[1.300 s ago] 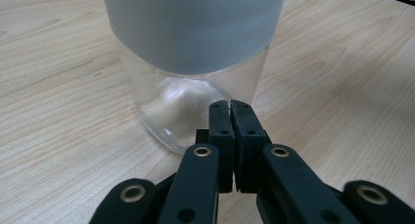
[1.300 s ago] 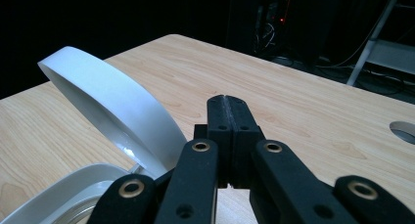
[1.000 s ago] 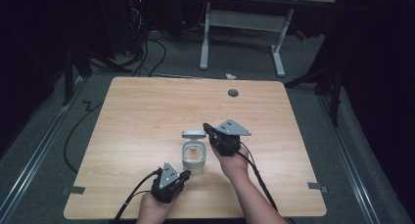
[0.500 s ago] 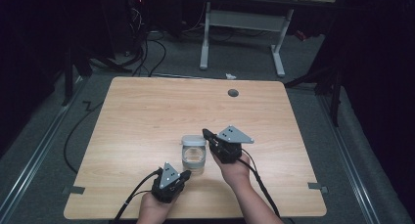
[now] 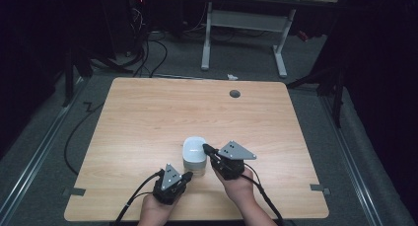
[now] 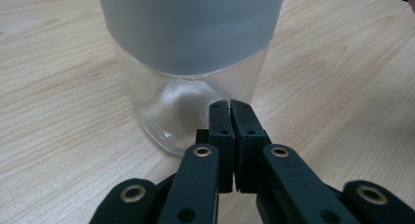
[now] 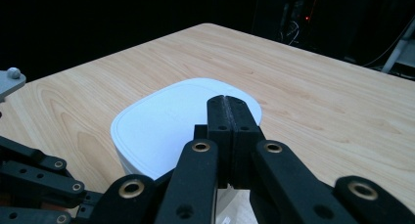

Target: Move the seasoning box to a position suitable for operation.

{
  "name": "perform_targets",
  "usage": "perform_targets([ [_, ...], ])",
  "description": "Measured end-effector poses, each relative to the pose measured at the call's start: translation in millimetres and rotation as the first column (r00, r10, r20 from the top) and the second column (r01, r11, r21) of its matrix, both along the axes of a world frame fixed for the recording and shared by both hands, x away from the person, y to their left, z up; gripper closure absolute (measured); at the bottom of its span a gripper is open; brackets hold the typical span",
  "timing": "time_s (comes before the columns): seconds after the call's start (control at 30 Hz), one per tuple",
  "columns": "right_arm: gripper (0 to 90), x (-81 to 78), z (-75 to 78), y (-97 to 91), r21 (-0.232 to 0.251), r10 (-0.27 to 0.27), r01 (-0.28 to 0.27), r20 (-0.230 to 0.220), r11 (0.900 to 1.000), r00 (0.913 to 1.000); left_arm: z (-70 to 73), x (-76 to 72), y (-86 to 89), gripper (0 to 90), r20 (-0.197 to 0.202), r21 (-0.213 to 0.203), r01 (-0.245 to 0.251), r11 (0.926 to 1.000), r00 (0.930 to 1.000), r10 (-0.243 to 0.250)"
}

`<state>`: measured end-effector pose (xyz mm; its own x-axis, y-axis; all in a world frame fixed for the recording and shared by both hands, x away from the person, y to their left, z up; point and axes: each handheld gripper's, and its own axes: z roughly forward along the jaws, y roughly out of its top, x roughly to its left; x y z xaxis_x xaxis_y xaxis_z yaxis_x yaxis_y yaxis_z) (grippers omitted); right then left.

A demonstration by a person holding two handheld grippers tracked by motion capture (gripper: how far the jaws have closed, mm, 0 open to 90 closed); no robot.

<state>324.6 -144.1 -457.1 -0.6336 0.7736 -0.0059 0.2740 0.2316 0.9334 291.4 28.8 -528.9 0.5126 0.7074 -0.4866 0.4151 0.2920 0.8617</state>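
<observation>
The clear jar (image 5: 194, 159) with its white lid (image 7: 166, 119) stands near the table's (image 5: 148, 117) front edge between the 2 grippers; it looks rigid, smooth-walled and probably slippery, breakable if glass, so the lid's rim seems the surest hold. Whether anything is inside I cannot tell; the wall looks clear. The left gripper (image 6: 230, 106) is clenched on nothing at the jar's base; the right gripper (image 7: 230, 101) is clenched, empty, over the lid.

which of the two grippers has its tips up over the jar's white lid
The right gripper: its shut jaws reach over the white lid of the clear jar. The left gripper, also shut, sits low at the jar's glass base near the table.
</observation>
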Motion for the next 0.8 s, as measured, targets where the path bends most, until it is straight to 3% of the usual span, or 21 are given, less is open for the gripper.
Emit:
perform_targets([
  [0.2,90.0,2.3,4.8,-7.0,0.01,-0.021,0.021,0.009,0.9997,0.9997,0.8,-4.0,10.3,87.3,-0.008,0.006,0.013,0.9999,0.9999,-0.013],
  [0.33,90.0,6.4,4.7,-13.0,0.002,-0.039,0.039,0.008,0.9992,0.9992,0.5,-2.1,19.6,85.6,-0.019,0.002,-0.004,1.0,0.9998,0.004],
  [0.67,89.9,12.9,-4.0,-31.5,0.004,-0.096,0.096,-0.018,0.9953,0.9952,2.2,15.5,49.8,80.0,-0.015,0.009,-0.109,0.994,0.9939,0.109],
  [0.8,89.5,12.9,-8.8,-44.6,0.003,-0.126,0.126,-0.041,0.992,0.9912,1.9,26.0,67.3,69.7,-0.03,0.014,-0.153,0.9881,0.9877,0.153],
])
